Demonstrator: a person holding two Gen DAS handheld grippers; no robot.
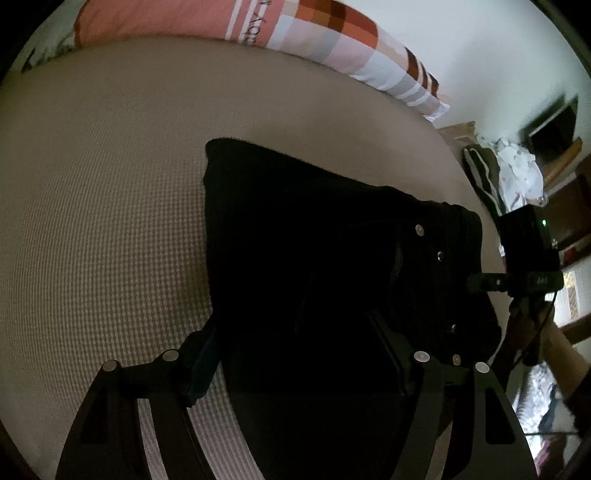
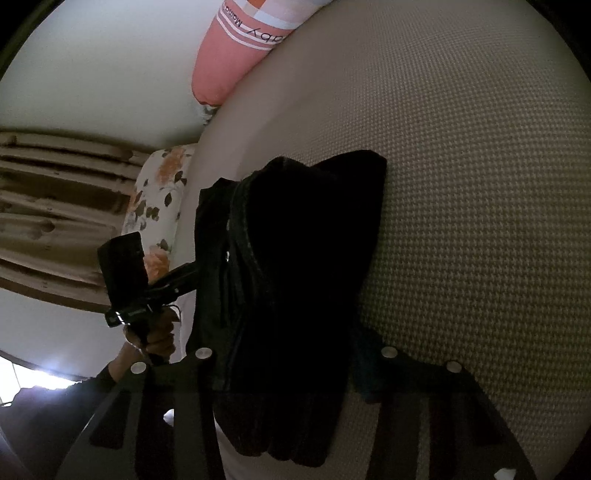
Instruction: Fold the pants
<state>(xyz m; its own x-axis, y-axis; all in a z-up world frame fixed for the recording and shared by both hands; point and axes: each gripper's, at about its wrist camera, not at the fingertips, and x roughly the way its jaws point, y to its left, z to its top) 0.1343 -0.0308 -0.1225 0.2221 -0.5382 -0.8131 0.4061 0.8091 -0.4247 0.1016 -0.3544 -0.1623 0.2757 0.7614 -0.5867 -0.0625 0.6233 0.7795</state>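
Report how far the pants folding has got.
Done: the black pants already lie as a compact folded bundle on the beige bed.

In hand: both grippers straddle the bundle's near end, the left gripper and the right gripper. The picture is too dark to tell whether either pinches cloth.

Left: perhaps one more fold or some smoothing, then letting go.

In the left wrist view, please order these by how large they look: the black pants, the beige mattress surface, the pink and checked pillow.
1. beige mattress surface, the widest area in the picture.
2. black pants, though nearness to the camera enlarges them.
3. pink and checked pillow, partly cut by the frame edge.
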